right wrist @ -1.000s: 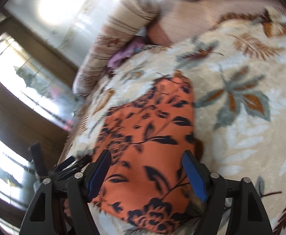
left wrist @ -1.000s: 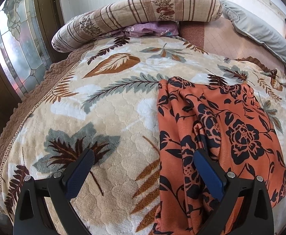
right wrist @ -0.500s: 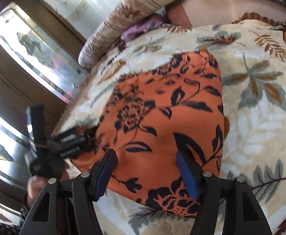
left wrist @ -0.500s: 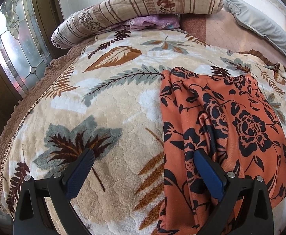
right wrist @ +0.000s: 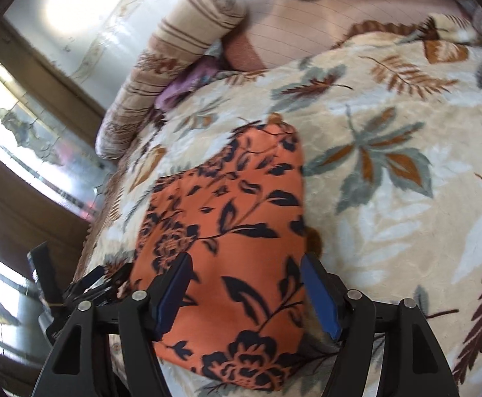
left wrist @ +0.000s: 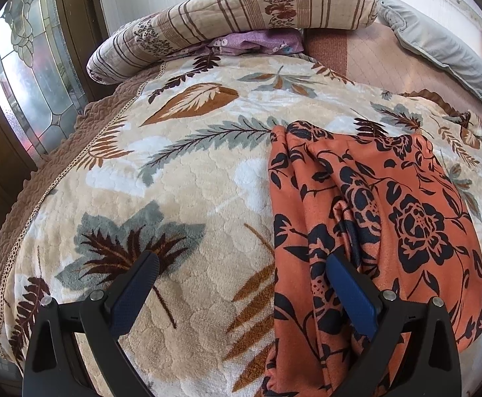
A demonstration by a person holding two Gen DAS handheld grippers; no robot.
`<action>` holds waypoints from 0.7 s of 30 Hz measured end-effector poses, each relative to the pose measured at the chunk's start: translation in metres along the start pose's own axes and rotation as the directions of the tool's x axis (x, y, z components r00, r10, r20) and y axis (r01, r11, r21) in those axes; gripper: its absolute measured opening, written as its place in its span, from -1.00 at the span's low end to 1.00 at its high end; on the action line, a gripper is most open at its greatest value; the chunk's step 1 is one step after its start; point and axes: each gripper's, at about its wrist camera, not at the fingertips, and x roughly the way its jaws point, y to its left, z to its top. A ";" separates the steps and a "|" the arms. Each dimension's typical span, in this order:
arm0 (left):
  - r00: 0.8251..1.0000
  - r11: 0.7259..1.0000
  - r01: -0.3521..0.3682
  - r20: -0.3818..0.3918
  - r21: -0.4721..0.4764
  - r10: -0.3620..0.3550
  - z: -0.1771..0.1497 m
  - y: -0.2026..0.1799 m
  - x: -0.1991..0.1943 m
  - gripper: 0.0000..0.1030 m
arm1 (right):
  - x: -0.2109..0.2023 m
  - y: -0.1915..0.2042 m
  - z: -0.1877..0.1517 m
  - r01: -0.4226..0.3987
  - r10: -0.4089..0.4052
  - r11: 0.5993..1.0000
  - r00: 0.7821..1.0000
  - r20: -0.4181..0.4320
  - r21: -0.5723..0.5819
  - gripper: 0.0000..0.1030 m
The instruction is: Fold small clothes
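Observation:
An orange garment with a black flower print (left wrist: pixel 373 218) lies folded on a leaf-patterned blanket (left wrist: pixel 175 182) on a bed. In the left wrist view it fills the right half, creased along its left side. My left gripper (left wrist: pixel 241 284) is open and empty, its right finger over the garment's left edge, its left finger over bare blanket. In the right wrist view the garment (right wrist: pixel 227 218) lies in the middle. My right gripper (right wrist: pixel 246 286) is open and empty, its fingers straddling the garment's near end. The left gripper (right wrist: pixel 75 294) shows at lower left there.
A striped bolster (left wrist: pixel 241 16) and a purple cloth (left wrist: pixel 257 41) lie at the bed's head. A grey pillow (left wrist: pixel 439 43) lies at the back right. A wooden door with patterned glass (left wrist: pixel 26 76) stands left of the bed. The blanket's brown border (left wrist: pixel 26 198) marks the bed's left edge.
Both grippers stay open. The right wrist view has swung and pulled back, then tilted again over the garment's near end. The left gripper has hardly moved.

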 end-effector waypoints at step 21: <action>0.999 0.999 0.033 -0.025 0.000 -0.033 0.005 -0.007 0.010 0.97 | 0.022 -0.036 0.006 -0.064 0.070 0.985 0.997 -0.033 0.158 0.42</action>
